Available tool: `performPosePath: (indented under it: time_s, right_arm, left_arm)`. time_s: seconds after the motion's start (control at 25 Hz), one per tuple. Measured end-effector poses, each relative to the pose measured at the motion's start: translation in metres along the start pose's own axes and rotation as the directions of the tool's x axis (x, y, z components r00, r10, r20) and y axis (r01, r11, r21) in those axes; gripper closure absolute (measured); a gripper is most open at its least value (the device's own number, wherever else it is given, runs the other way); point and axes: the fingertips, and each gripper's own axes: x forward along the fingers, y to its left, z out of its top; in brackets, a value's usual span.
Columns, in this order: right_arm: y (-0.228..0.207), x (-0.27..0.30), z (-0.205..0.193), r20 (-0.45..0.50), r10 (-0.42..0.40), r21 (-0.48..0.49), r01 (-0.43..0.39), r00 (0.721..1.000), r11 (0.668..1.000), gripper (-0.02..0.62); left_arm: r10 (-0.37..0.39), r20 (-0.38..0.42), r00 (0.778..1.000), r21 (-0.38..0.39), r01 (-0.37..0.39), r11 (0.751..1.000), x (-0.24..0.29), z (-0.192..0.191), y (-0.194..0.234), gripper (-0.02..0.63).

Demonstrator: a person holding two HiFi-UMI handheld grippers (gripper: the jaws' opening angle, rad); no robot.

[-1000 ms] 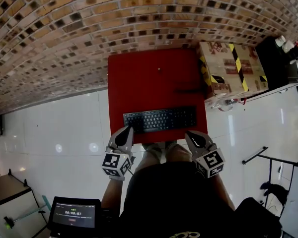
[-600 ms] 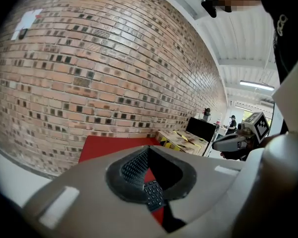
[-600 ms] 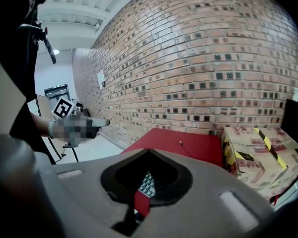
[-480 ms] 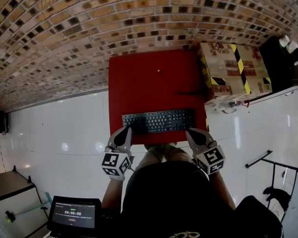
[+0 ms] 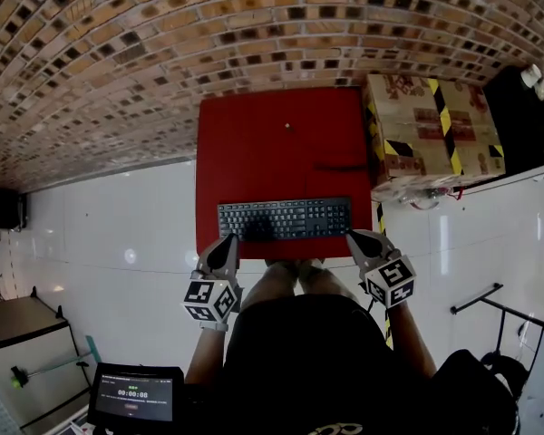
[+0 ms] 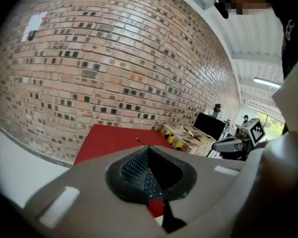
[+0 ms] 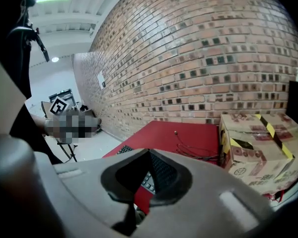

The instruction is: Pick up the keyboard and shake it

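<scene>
Head view: the keyboard [image 5: 284, 219] lies flat on the red table [image 5: 281, 134], just ahead of both grippers and spanning the gap between them. The left gripper [image 5: 229, 238] points at its near left corner, and the right gripper [image 5: 353, 235] points at its near right corner. From above it's impossible to say whether either tip touches it.

Neither is holding anything. In the left gripper view the jaws are pressed together with nothing between them, and keys only show through the hole behind the tips. It's the same in the right gripper view: jaws together and empty.

As for handling, it looks like a slim, stiff plastic board. It's probably light, long enough to flex a little, and smooth enough to slide out during a shake. It sits low, so a jaw likely has to get under the edge. The best bet seems to be one gripper on each short end, clamping the frame rather than the keys, which could pop off. Both jaws need to spread first.

There's a thin cable [image 5: 341, 167] beyond the keyboard, further out from the right gripper. It's not clear whether it belongs to the keyboard, but if it does, it could snag.
</scene>
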Motion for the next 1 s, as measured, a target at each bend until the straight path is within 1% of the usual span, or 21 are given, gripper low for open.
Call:
performPosePath:
  time_s: [0.16, 0.28, 0.36, 0.44, 0.48, 0.52, 0.6, 0.68, 0.76, 0.84, 0.88, 1.0]
  right_arm:
    - [-0.018, 0.005, -0.021, -0.061, 0.016, 0.032, -0.014, 0.998, 0.999, 0.603]
    - [-0.03, 0.011, -0.039, -0.101, 0.041, 0.064, -0.035, 0.994, 0.997, 0.603]
    - [-0.041, 0.02, -0.054, -0.128, 0.053, 0.113, -0.039, 0.99, 0.993, 0.603]
    - [-0.05, 0.033, -0.069, -0.161, 0.075, 0.19, -0.043, 0.984, 0.981, 0.603]
    - [-0.053, 0.04, -0.078, -0.186, 0.09, 0.227, -0.047, 0.978, 0.973, 0.585]
    - [-0.056, 0.047, -0.087, -0.214, 0.109, 0.252, -0.053, 0.971, 0.966, 0.51]
    - [-0.063, 0.059, -0.103, -0.269, 0.142, 0.283, -0.062, 0.953, 0.957, 0.47]
    - [-0.069, 0.067, -0.117, -0.31, 0.167, 0.315, -0.064, 0.936, 0.947, 0.404]
    - [-0.078, 0.074, -0.128, -0.333, 0.188, 0.353, -0.062, 0.924, 0.933, 0.347]
    - [-0.089, 0.082, -0.138, -0.351, 0.198, 0.385, -0.052, 0.915, 0.921, 0.321]
    - [-0.094, 0.087, -0.143, -0.362, 0.201, 0.399, -0.044, 0.91, 0.916, 0.309]
    - [-0.107, 0.098, -0.158, -0.383, 0.215, 0.44, -0.027, 0.898, 0.897, 0.294]
  left_arm:
    - [-0.001, -0.066, 0.998, -0.045, -0.002, 0.999, 0.003, -0.027, 0.011, 0.591]
    - [-0.035, -0.114, 0.993, -0.109, 0.022, 0.994, 0.009, -0.048, 0.029, 0.591]
    - [-0.06, -0.141, 0.988, -0.149, 0.038, 0.988, 0.016, -0.061, 0.047, 0.591]
    - [-0.065, -0.173, 0.983, -0.181, 0.033, 0.983, 0.026, -0.075, 0.071, 0.591]
    - [-0.065, -0.187, 0.98, -0.196, 0.027, 0.98, 0.031, -0.081, 0.085, 0.591]
    - [-0.064, -0.201, 0.977, -0.211, 0.02, 0.977, 0.037, -0.088, 0.098, 0.591]
    - [-0.065, -0.237, 0.969, -0.249, 0.004, 0.968, 0.045, -0.103, 0.12, 0.591]
    - [-0.073, -0.279, 0.957, -0.292, -0.012, 0.956, 0.047, -0.119, 0.135, 0.591]
    - [-0.095, -0.316, 0.944, -0.334, -0.017, 0.942, 0.048, -0.132, 0.144, 0.499]
    - [-0.132, -0.35, 0.927, -0.36, -0.004, 0.933, 0.052, -0.143, 0.151, 0.434]
    - [-0.146, -0.373, 0.916, -0.355, 0.005, 0.935, 0.056, -0.148, 0.155, 0.402]
    - [-0.152, -0.45, 0.88, -0.289, 0.018, 0.957, 0.068, -0.163, 0.17, 0.328]
